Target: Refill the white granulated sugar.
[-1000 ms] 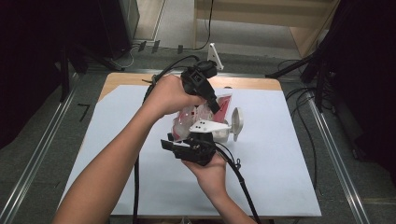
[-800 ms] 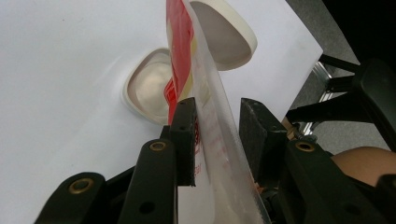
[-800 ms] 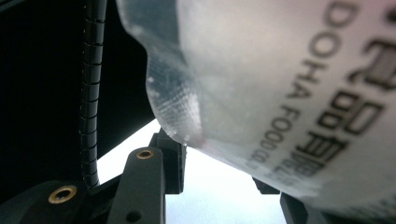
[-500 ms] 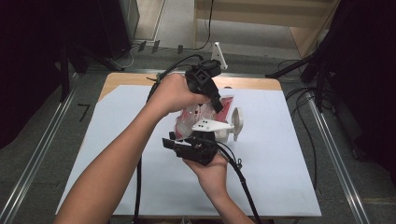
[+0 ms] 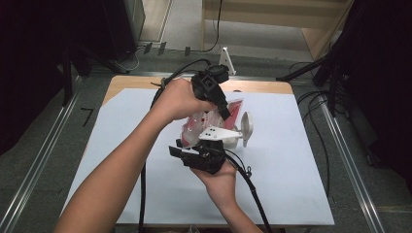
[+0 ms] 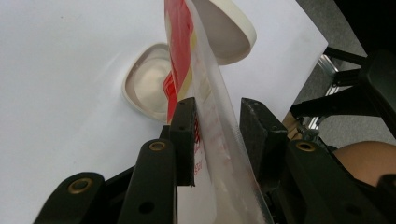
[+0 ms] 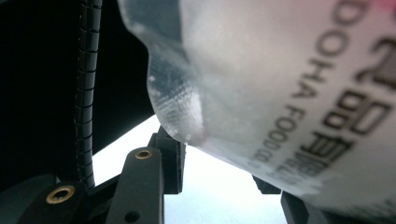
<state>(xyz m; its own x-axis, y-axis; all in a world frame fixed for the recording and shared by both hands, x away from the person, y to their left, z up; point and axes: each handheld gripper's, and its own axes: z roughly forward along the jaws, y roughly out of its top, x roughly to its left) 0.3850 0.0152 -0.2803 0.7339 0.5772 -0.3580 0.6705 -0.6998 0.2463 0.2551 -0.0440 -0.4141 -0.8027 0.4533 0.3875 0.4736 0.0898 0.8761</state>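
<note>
Plastic pouch [image 5: 206, 124], red and clear, hangs above the white sheet [image 5: 291, 160] between your two grippers. Your left gripper [image 6: 217, 135] has it between its jaws; the right gripper [image 7: 217, 172] holds its lower corner. Below sits a cream tub [image 6: 144, 84], lid [image 6: 231, 30] open; its contents are hard to make out.

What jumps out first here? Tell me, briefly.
The red and clear plastic bag held up over the middle of the white table, between the left gripper from above and the right gripper from below. In the left gripper view the bag's edge stands between the jaws. Behind it on the table sits a cream container with its lid open.
</note>
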